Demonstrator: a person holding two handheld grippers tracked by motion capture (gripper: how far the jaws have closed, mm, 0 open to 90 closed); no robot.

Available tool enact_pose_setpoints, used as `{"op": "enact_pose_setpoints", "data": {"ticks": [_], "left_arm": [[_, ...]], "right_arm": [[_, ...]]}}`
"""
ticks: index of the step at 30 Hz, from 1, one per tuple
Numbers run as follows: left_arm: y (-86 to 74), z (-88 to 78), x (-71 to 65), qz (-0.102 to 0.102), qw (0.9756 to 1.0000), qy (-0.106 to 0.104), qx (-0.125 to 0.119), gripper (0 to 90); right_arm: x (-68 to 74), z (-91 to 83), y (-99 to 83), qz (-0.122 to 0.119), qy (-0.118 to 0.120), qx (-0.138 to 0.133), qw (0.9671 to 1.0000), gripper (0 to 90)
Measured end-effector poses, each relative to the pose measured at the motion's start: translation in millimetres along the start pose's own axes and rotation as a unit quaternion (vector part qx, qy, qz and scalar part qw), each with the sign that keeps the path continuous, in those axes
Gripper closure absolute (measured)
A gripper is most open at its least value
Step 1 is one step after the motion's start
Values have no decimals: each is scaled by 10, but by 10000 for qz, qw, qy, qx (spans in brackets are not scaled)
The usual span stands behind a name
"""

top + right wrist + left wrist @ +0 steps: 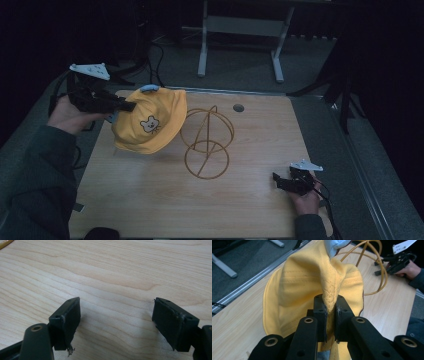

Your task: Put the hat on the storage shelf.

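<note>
Yellow hat (149,120) with bear patch hangs above the wooden table's (150,195) far-left part, just left of the gold wire stand (207,142). Left gripper (330,315) pinches a fold of its fabric, jaws clamped tight. Right gripper (116,320) sits low over bare wood at the near-right edge, jaws spread wide, nothing between them.
</note>
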State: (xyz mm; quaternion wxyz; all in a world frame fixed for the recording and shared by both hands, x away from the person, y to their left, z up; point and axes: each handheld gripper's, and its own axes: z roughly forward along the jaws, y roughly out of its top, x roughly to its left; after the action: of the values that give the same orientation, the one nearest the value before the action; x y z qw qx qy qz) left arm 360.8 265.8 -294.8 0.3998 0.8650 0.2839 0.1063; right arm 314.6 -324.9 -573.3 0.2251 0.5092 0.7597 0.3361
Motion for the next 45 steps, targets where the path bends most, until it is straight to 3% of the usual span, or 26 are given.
{"op": "enact_pose_setpoints", "data": {"ticks": [12, 17, 24, 30, 45], "left_arm": [[148, -93, -53, 139, 9997, -87, -155, 820], [212, -98, -81, 218, 9991, -229, -293, 820], [305, -41, -122, 320, 9983, -363, -314, 820], [416, 25, -170, 402, 9964, -583, -469, 820], [706, 275, -308, 627, 9944, -792, -312, 818]], "right_arm": [[0, -1, 1, 1, 0, 7, 10000, 226], [0, 1, 3, 4, -2, 10, 10000, 226], [0, 4, 6, 13, 1, 10, 10000, 226], [0, 6, 8, 12, 4, 12, 10000, 226], [0, 7, 9, 13, 7, 12, 10000, 226]]}}
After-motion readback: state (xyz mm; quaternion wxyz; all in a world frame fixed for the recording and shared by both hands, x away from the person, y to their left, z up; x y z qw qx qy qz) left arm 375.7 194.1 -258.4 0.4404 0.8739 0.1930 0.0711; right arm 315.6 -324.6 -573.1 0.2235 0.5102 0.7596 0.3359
